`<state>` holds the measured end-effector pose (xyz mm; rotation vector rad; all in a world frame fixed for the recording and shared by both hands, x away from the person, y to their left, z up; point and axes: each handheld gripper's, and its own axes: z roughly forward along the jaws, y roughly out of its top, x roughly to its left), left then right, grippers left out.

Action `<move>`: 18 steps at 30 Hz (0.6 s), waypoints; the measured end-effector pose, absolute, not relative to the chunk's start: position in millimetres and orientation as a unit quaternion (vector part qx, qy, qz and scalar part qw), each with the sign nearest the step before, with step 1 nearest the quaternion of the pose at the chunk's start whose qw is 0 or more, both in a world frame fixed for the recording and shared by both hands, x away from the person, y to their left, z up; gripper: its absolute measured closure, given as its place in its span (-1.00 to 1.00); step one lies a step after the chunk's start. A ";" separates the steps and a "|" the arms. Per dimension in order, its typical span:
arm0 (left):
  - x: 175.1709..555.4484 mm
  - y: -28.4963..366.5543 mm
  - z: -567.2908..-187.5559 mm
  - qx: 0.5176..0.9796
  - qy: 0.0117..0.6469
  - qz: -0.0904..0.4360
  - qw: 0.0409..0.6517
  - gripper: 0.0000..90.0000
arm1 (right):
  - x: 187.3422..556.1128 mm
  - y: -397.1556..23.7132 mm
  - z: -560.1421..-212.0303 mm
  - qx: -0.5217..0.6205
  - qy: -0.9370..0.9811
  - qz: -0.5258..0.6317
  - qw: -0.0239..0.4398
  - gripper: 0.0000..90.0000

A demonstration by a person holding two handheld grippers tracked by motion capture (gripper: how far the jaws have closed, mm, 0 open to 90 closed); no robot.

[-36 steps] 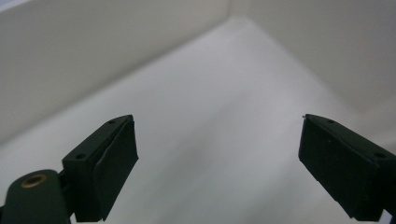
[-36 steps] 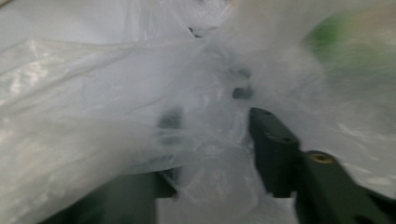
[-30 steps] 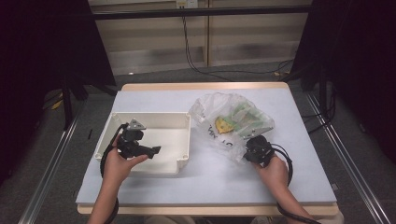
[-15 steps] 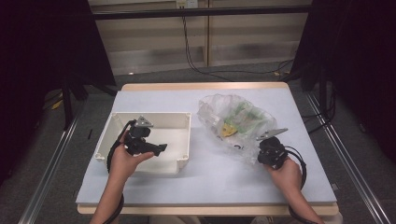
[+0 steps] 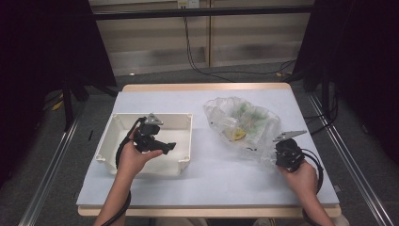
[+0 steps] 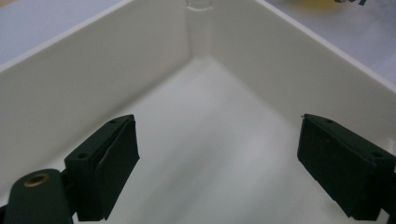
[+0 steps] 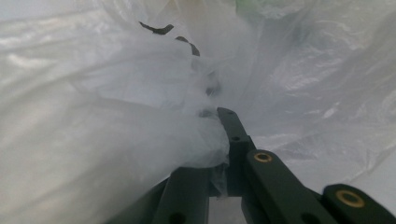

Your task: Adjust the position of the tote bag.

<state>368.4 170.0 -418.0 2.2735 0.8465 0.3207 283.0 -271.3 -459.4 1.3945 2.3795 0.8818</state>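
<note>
Right claw (image 5: 282, 149) dragged plastic bag (image 5: 242, 125) rightward, clamped on it.

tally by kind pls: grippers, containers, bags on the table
Grippers: 2, the left gripper open over the white box, the right gripper shut on the plastic bag
Boxes: 1, the white box
Bags: 1, the plastic bag, clear, with yellow and green contents I cannot identify
Total: 4

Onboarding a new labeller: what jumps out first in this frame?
The crumpled clear plastic bag on the table's right half, with the right claw shut on its near edge. Next, the white tray on the left, where the left claw hangs open over its bare floor.
</note>
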 end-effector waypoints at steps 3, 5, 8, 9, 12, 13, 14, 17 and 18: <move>369.6 170.3 -416.1 0.874 0.325 0.124 0.339 -0.72 | 282.5 -279.5 -457.6 0.479 0.815 0.300 0.129 0.99; 370.0 170.8 -415.6 0.875 0.323 0.123 0.340 -0.72 | 281.7 -282.4 -456.3 0.481 0.816 0.295 0.128 0.99; 370.7 170.4 -412.0 0.873 0.323 0.124 0.343 -0.72 | 280.9 -290.6 -456.2 0.488 0.811 0.298 0.126 0.99; 371.0 169.8 -412.3 0.872 0.323 0.123 0.347 -0.72 | 280.8 -291.9 -456.6 0.489 0.810 0.296 0.128 0.99; 372.0 169.3 -412.9 0.877 0.317 0.120 0.340 -0.72 | 281.7 -295.2 -457.4 0.491 0.811 0.290 0.131 0.99; 372.2 168.9 -413.6 0.876 0.320 0.120 0.340 -0.72 | 282.0 -295.8 -457.9 0.492 0.811 0.290 0.129 0.99; 372.7 168.9 -413.7 0.877 0.320 0.121 0.337 -0.72 | 282.5 -297.5 -458.7 0.490 0.811 0.293 0.129 0.99; 373.0 167.7 -412.9 0.877 0.322 0.121 0.336 -0.72 | 282.7 -300.4 -460.3 0.491 0.811 0.290 0.127 0.98; 373.4 167.4 -412.9 0.876 0.321 0.120 0.339 -0.72 | 281.9 -300.6 -460.1 0.495 0.809 0.292 0.123 0.97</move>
